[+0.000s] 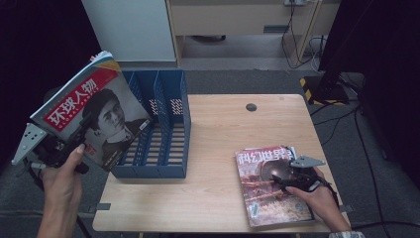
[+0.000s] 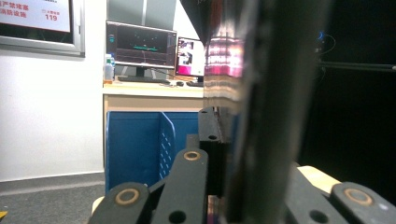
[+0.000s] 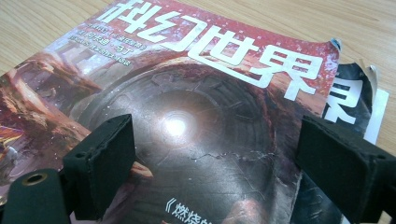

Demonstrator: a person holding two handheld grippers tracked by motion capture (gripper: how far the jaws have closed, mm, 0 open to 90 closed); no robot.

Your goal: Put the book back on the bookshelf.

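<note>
High view: left gripper (image 1: 74, 136) at 9 o'clock, clamped on the lower edge of a portrait magazine (image 1: 94, 106) held tilted in the air, just left of the blue file rack (image 1: 163, 124). Right gripper (image 1: 289, 176) at 4 o'clock over a red magazine (image 1: 270, 191) lying flat on the table (image 1: 223, 129).

Left gripper view: jaws pinch the portrait magazine's edge (image 2: 261, 116); rack (image 2: 140, 144) at 9 o'clock.

Right gripper view: jaws wide apart, holding nothing, over the red magazine's cover (image 3: 196, 121).
</note>
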